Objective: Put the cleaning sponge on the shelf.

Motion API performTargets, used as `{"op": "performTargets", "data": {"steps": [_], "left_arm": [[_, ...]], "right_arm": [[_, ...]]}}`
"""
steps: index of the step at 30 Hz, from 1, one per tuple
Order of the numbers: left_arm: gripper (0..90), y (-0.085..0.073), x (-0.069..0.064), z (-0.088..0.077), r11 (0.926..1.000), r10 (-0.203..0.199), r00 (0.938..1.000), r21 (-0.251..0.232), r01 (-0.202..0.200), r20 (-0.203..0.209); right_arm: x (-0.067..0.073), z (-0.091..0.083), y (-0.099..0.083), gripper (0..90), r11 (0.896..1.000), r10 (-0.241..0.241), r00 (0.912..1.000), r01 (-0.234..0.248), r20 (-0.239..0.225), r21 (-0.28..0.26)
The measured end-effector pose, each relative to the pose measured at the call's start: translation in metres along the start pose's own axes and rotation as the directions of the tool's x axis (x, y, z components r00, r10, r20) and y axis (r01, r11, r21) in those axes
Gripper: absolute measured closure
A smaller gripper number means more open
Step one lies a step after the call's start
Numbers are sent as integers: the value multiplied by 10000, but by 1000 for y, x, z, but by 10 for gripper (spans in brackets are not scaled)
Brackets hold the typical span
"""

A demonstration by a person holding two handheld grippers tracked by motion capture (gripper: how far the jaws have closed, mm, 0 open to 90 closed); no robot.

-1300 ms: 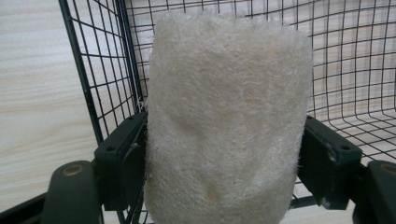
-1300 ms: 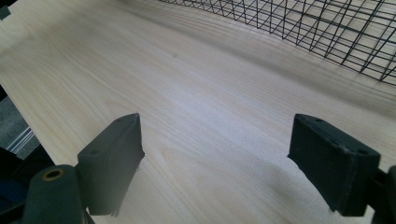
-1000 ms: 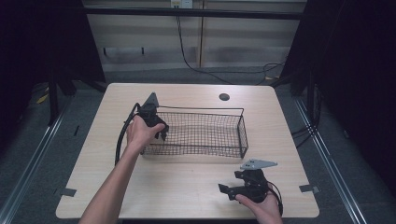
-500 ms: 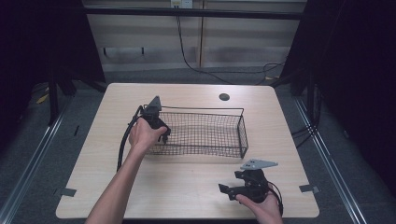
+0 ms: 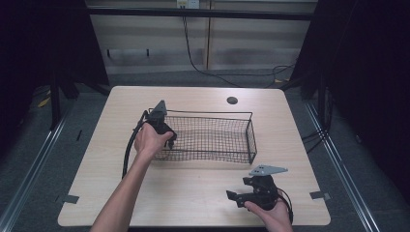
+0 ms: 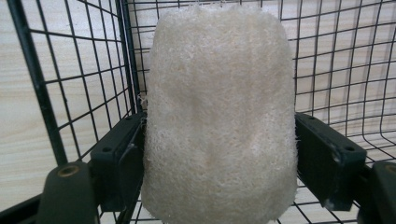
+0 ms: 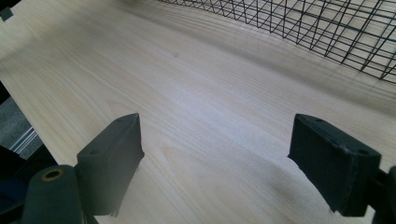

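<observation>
Left gripper (image 5: 163, 129) has dropped lower into the wire basket's (image 5: 251, 140) left end since a second ago. Loofah sponge (image 6: 219, 116) clamped between its jaws, mesh behind: release looks close. Right gripper (image 5: 255, 192) idle, jaws wide over bare table (image 7: 196, 93).
</observation>
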State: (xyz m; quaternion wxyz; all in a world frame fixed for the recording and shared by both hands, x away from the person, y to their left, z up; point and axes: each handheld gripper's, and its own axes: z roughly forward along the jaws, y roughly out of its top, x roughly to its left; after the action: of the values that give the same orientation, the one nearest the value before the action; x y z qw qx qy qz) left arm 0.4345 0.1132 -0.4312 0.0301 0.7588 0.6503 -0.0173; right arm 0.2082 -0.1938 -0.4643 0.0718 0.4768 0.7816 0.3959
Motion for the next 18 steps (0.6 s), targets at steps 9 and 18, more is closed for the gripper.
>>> {"op": "performTargets", "data": {"steps": [9, 18], "left_arm": [[228, 0, 0, 2, 9998, 137, 9997, 107, -139, 214], [206, -1, 2, -2, 9999, 119, 9990, -58, -116, 438]], "right_arm": [[0, 0, 0, 167, 10000, 5, 10000, -5, -6, 7], [0, 0, 0, 167, 10000, 5, 10000, -5, -14, 12]]}}
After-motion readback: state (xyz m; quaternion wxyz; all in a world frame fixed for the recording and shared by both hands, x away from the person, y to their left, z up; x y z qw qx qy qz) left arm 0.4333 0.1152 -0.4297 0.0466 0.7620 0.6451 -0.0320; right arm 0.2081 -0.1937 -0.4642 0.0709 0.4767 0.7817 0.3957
